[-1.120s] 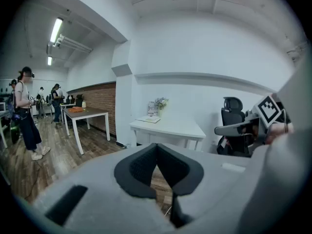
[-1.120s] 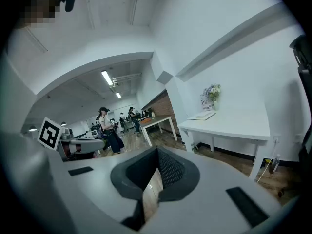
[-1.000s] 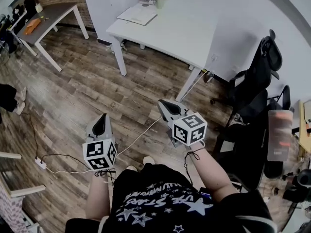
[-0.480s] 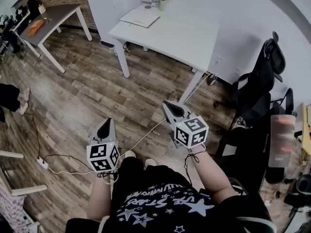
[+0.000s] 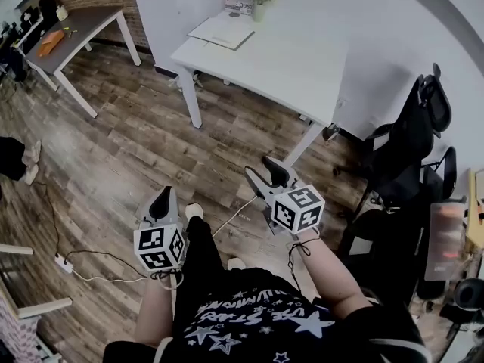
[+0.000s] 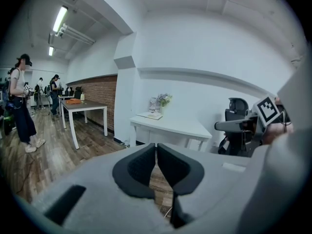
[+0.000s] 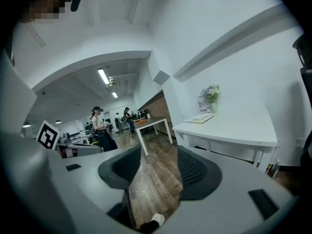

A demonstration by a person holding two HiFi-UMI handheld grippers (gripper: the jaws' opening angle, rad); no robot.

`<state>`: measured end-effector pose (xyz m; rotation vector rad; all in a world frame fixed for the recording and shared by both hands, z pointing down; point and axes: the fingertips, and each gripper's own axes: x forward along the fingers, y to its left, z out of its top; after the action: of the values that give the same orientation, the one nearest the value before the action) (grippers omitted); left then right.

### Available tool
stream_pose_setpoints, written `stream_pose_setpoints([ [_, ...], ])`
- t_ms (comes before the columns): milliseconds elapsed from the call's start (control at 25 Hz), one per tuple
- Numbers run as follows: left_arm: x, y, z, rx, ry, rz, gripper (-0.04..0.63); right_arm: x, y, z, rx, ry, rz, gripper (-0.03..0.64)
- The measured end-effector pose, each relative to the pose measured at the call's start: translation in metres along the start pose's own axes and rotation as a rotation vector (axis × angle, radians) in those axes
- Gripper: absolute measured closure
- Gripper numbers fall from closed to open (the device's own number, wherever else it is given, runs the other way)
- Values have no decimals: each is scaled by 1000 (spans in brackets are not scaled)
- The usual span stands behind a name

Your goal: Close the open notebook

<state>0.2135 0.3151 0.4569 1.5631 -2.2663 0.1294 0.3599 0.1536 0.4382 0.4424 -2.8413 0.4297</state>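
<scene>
While you stand on the wooden floor [image 5: 151, 134] some way back from the white table [image 5: 295, 66], both grippers are held low in front of your body and point toward that table. The left gripper [image 5: 161, 198] has its jaws pressed together, pad against pad, and its own view shows nothing caught between them. The right gripper [image 5: 266, 174] has its jaws apart and they are opening at this moment. Between them you see only floor boards, so it holds nothing.

The open notebook [image 5: 221, 30] lies flat on the far left part of the white table, near the wall, well apart from both grippers. Just beside it, at the wall side, stands a small vase with flowers [image 5: 262, 4], and a printed card behind the vase leans on the wall. The pages look white, and I cannot read anything on them.

At your right stands a black office chair [image 5: 412, 131]. At the far left there is a brown table [image 5: 87, 17] with an orange thing [image 5: 51, 41] on it. A white cable [image 5: 98, 267] runs over the floor at your left side to a power strip [image 5: 62, 259].
</scene>
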Motion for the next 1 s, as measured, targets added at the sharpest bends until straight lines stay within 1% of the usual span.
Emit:
stream_pose_setpoints([
  [40,10,8,0,-3,3,-7,572,10,-6,2,2,4,-16,384],
  [120,31,27,-1,-9,17,-18,572,33,-16,4,9,15,-44,370],
  [240,63,61,6,-21,32,-29,571,74,-26,10,40,27,-64,365],
  [440,125,119,38,-34,27,-50,571,151,-39,36,39,41,-107,361],
  [720,201,189,83,-18,48,-92,571,244,-53,72,58,60,-164,345],
  [880,234,221,103,-30,48,-114,571,286,-57,91,66,49,-196,345],
  [1000,257,235,112,-16,55,-140,571,307,-58,98,54,44,-222,345],
])
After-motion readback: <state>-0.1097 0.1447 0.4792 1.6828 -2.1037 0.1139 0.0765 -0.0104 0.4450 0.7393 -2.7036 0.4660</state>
